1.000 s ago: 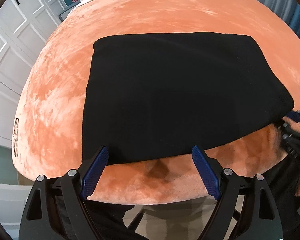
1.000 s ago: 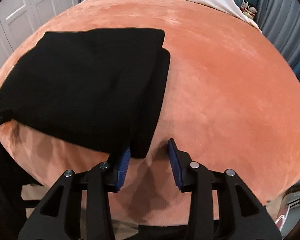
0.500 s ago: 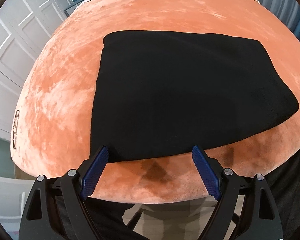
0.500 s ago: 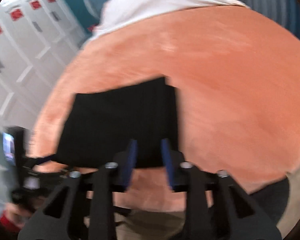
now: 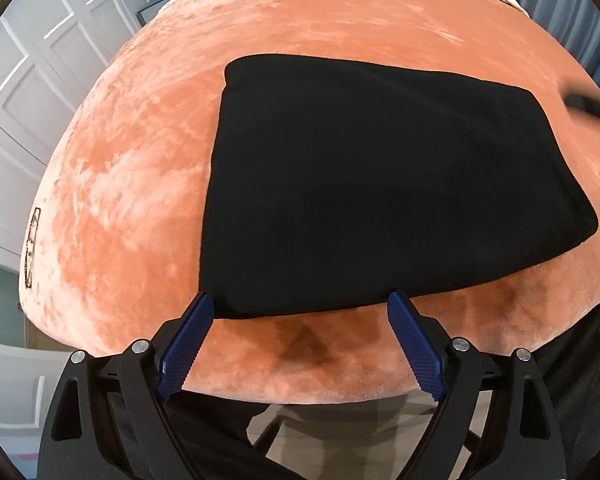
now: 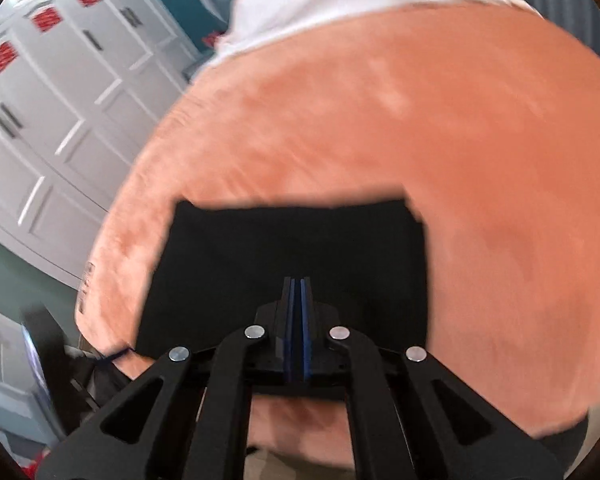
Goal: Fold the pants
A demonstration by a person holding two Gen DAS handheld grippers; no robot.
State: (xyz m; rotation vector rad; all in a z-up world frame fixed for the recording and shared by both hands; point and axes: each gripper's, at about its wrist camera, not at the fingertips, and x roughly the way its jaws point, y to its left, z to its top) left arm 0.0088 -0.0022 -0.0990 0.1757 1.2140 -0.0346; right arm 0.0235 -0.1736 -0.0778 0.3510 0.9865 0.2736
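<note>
The black pants [image 5: 380, 184] lie folded flat on the bed [image 5: 140, 152] just ahead of the wide-open left claw [image 5: 300, 332], while the right claw [image 6: 298, 300], pinched closed on nothing, hangs above them, so folding looks finished, leaving only withdrawal.

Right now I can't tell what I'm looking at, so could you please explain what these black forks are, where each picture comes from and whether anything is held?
The forks are hand-held grippers; a person carries one in each hand, and each has a wide-angle camera looking along its fingers. The left gripper, seen from its own camera, has its jaws wide apart at the near edge of the folded black pants, holding nothing. The right gripper, in its blurred view, has its jaws shut with nothing visibly between them. The pants lie on an orange plush blanket.
</note>
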